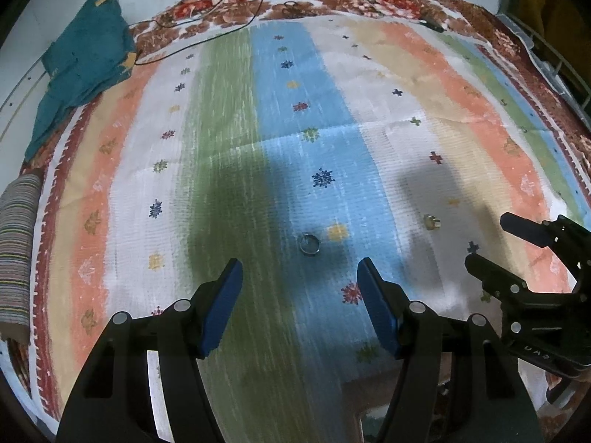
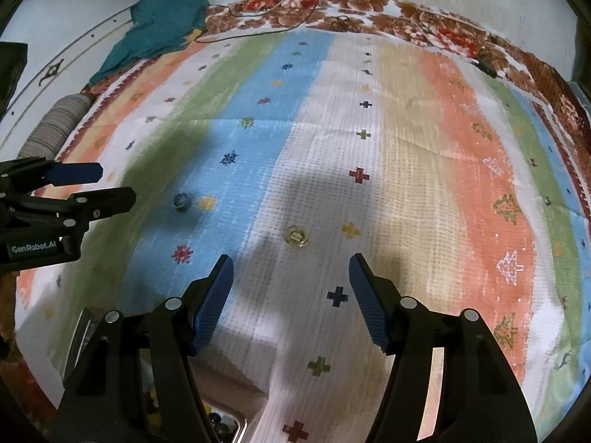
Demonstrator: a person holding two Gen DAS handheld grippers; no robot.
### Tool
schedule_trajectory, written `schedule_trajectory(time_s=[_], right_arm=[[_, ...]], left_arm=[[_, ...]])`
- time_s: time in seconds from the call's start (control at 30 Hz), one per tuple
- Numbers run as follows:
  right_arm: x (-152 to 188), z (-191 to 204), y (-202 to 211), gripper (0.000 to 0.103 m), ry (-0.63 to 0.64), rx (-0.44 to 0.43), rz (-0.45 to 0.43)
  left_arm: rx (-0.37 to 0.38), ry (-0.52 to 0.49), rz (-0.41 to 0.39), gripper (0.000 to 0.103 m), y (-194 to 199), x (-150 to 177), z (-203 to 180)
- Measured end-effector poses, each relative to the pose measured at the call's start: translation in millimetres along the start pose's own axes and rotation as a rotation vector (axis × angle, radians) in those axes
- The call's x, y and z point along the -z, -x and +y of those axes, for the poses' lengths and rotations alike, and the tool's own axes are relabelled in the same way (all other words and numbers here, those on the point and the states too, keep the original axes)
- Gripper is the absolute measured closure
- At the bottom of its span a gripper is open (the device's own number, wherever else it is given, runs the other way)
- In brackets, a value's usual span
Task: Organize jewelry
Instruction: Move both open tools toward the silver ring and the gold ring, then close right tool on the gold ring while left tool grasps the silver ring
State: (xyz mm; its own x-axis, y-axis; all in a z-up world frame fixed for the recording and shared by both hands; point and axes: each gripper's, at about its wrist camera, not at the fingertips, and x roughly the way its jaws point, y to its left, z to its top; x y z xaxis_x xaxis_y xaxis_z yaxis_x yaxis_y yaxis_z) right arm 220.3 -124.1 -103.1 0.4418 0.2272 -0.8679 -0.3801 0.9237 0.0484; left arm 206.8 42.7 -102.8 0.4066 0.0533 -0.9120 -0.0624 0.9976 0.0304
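Both the left gripper and right gripper hang open above the silver ring and gold ring, so each should next descend and close.

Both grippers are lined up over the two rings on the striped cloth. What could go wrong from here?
1. The silver ring and gold ring lie flat on the soft striped cloth; the left gripper or right gripper may pinch fabric or flick a ring away.
2. The two grippers work close side by side and could collide.
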Motion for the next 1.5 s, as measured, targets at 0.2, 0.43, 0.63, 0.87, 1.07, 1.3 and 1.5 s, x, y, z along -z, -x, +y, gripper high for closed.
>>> schedule_trajectory(time_s=[0.2, 0.43, 0.63, 0.87, 1.07, 1.3, 1.5], right_arm=[[-6, -1, -10, 0.038, -0.003, -0.002, 0.011], [-12, -4, -27, 0.038, -0.006, 0.009, 0.035], [-19, -8, -42, 0.038, -0.022, 0.027, 0.043], [-21, -9, -57, 0.044, -0.017, 0.03, 0.069], [-23, -7, -70, 0.05, -0.012, 0.034, 0.096], [-25, -11, -72, 0.074, -0.063, -0.002, 0.114], [-23, -8, -73, 0.086, -0.047, 0.026, 0.128]], left_arm=[[-0.006, 0.002, 0.024, 0.039, -14, -5, 1], [-0.019, 0.001, 0.064, 0.039, -34, -11, 4], [-0.025, -0.009, 0.092, 0.039, -50, -14, 2], [-0.025, -0.005, 0.118, 0.039, -69, -22, 3], [-0.023, -0.021, 0.145, 0.053, -84, -25, 1], [-0.025, -0.032, 0.157, 0.07, -93, -28, -1], [-0.027, -0.057, 0.165, 0.085, -92, -26, -9]])
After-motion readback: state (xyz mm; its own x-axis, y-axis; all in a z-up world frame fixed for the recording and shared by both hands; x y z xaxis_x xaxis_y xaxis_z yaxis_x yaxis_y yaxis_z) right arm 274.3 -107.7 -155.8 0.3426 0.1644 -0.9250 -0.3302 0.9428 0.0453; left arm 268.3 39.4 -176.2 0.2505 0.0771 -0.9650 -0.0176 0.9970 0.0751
